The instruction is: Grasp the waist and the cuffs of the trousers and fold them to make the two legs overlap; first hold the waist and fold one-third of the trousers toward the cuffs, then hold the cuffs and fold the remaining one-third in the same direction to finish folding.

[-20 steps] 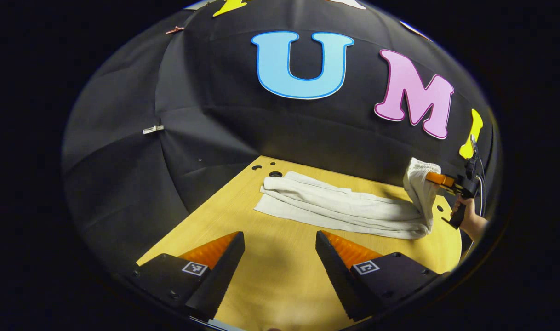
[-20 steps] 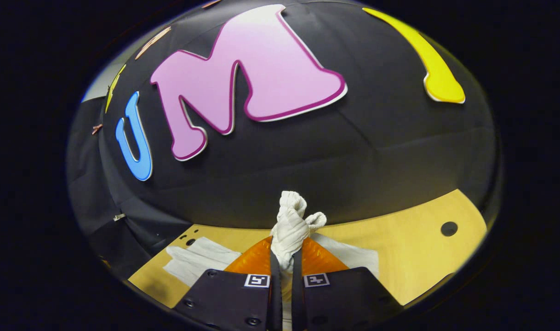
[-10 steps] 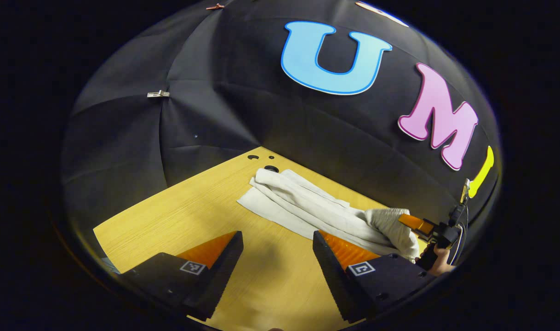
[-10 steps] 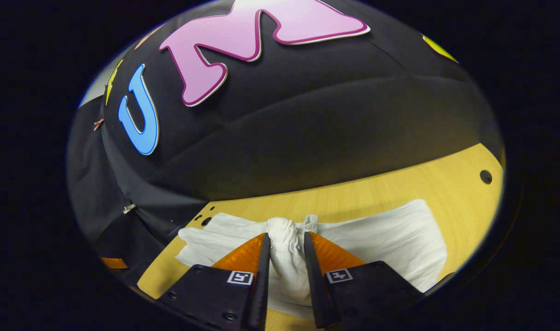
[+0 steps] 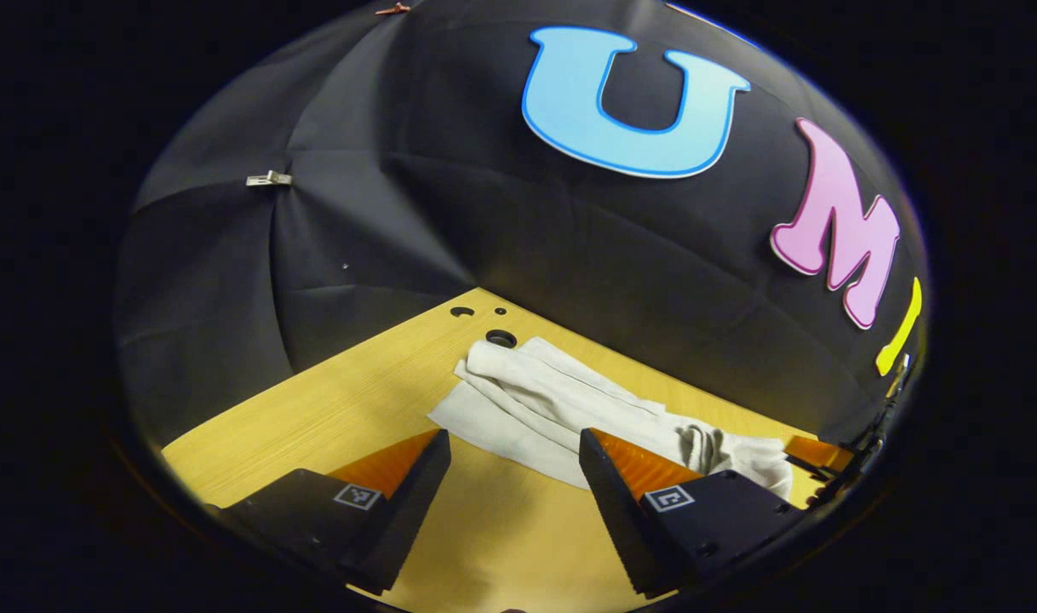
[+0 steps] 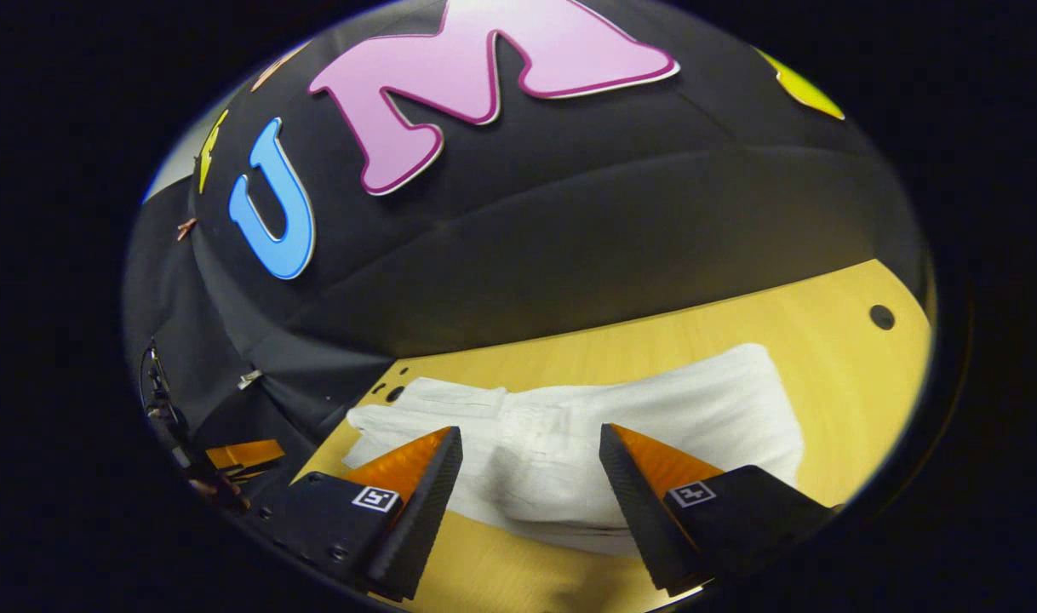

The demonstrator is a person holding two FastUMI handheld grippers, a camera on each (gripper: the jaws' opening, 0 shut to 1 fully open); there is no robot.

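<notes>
L tongs (image 5: 514, 477): mine, apart, nothing held.
R tongs (image 6: 531, 477): apart, over trousers (image 6: 587, 434).
Trousers: white, folded, on wood surface (image 6: 833, 340).

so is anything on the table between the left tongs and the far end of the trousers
Nothing visible. The left tongs stand open over bare table, and the trousers lie just ahead with only wood between. The right tongs are open too, over the folded part.

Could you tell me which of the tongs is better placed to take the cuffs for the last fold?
Probably the left tongs: open, with the unfolded trousers end just ahead. The right tongs, also open, hang over the folded end.
</notes>
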